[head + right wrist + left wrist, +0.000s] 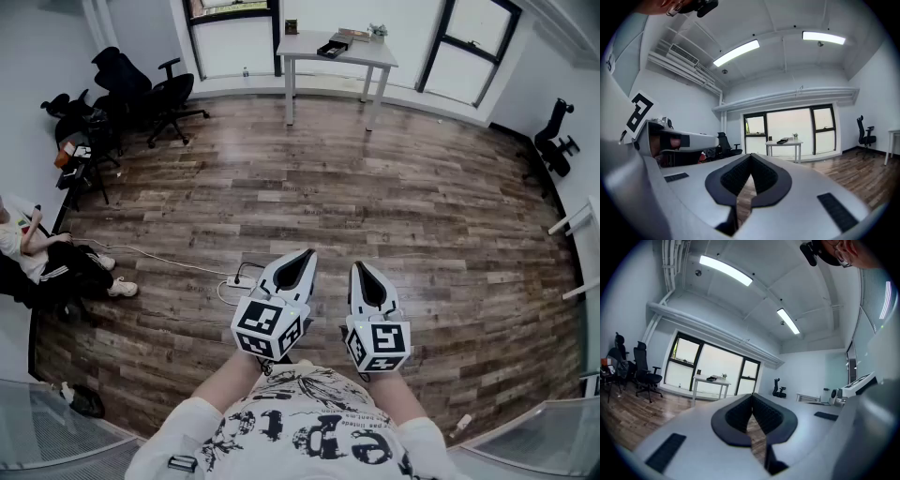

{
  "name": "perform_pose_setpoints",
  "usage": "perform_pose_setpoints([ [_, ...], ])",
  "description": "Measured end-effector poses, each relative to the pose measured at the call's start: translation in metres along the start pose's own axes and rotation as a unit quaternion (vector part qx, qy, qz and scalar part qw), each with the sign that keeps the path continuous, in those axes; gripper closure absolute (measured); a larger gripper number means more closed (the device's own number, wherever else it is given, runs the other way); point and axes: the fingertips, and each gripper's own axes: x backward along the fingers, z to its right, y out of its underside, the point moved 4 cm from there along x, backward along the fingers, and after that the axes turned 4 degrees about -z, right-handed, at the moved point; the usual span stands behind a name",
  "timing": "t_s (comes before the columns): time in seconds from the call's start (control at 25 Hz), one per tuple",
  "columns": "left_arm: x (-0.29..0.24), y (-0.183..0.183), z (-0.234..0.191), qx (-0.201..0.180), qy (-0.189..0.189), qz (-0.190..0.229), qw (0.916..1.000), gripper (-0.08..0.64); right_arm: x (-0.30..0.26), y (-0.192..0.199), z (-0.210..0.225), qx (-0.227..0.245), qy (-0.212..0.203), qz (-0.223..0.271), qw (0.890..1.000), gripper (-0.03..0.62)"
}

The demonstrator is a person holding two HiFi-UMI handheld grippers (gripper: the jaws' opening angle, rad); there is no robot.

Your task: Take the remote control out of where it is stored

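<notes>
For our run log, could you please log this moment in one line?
left gripper shut, empty; right gripper shut, empty; white table far ahead; remote not visible

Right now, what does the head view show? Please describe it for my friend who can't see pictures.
The left gripper and the right gripper are held side by side low in the picture, both shut and empty, pointing across a wooden floor. A white table stands by the far windows, with office chairs and a seated person at the left.

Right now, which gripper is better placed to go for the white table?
Right, but only barely. The right gripper points almost straight at the white table; the left gripper aims a bit beside it. Both are shut, empty and far from it.
</notes>
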Motion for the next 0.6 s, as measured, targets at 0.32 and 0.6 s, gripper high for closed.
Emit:
perform_pose_setpoints([
  [0.32,-0.005,-0.004,-0.006,-0.022,-0.008,0.015,0.9996,0.549,-0.007,0.003,0.007,-0.010,0.014,-0.003,1.000,0.591],
  [0.6,-0.012,0.000,-0.018,-0.012,-0.017,0.002,0.9998,0.549,-0.016,0.003,0.016,-0.023,0.023,0.000,0.999,0.591],
])
